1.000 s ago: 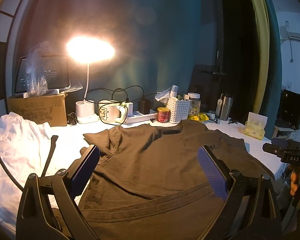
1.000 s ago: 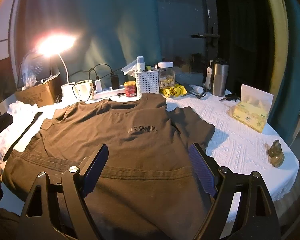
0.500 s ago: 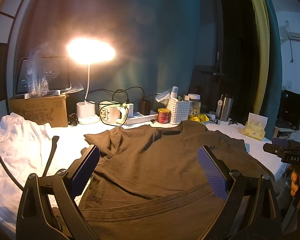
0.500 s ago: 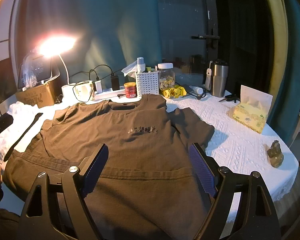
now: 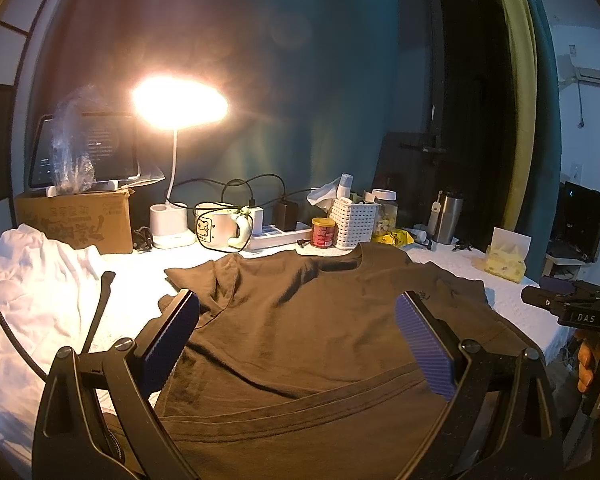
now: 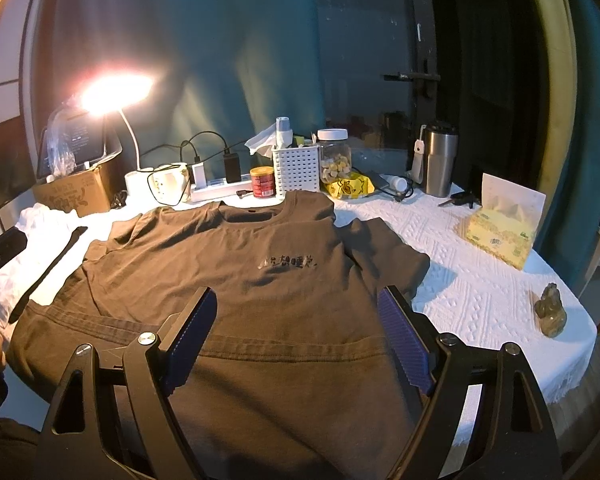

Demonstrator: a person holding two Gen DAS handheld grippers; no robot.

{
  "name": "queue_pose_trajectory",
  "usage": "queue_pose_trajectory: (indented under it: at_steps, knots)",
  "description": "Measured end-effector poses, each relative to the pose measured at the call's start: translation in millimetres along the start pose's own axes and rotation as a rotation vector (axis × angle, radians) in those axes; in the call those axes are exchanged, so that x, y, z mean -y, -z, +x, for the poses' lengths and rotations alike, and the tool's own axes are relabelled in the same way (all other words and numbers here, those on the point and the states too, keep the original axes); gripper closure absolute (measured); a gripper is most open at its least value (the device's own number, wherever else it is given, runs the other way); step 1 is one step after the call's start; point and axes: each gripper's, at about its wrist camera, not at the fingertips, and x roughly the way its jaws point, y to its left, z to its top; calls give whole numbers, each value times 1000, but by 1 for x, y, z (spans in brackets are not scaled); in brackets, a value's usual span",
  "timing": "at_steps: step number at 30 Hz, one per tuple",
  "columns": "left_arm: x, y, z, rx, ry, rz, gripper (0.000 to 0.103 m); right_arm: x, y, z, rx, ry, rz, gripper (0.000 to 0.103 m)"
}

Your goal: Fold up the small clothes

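Lying flat and face up on the white-covered counter point(image 6: 480, 280), the brown T-shirt point(image 6: 236, 280) has its collar toward the desk lamp point(image 5: 180, 102) and its hem nearest the cameras. The left gripper point(image 5: 298, 340) and right gripper point(image 6: 296, 336) each hover above that hem, their 2 blue-padded fingers point(image 6: 192, 336) spread wide, grasping nothing.

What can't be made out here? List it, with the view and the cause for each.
- Lower hem of the brown T-shirt: right wrist view, cut off by the bottom edge and covered by the open right gripper.
- Printed chest text: too small and dim to read.
- Tablet screen: left wrist view, behind a plastic bag and washed out by the lamp.
- Left gripper: open; whether it touches the shirt cannot be told.
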Motion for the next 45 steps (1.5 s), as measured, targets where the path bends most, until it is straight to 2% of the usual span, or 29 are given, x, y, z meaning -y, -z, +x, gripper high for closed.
queue_pose_trajectory:
  at_steps: [22, 33, 45]
  knots:
    - [-3, 0, 1, -11, 0, -6, 6, 1, -5, -1, -4, -1, 9, 18]
    - [-3, -4, 21, -50, -13, -15, 6, 10, 0, 20, -33, 0, 25, 18]
    - [4, -21, 44, -83, -25, 0, 6, 28, -18, 43, -55, -4, 52, 18]
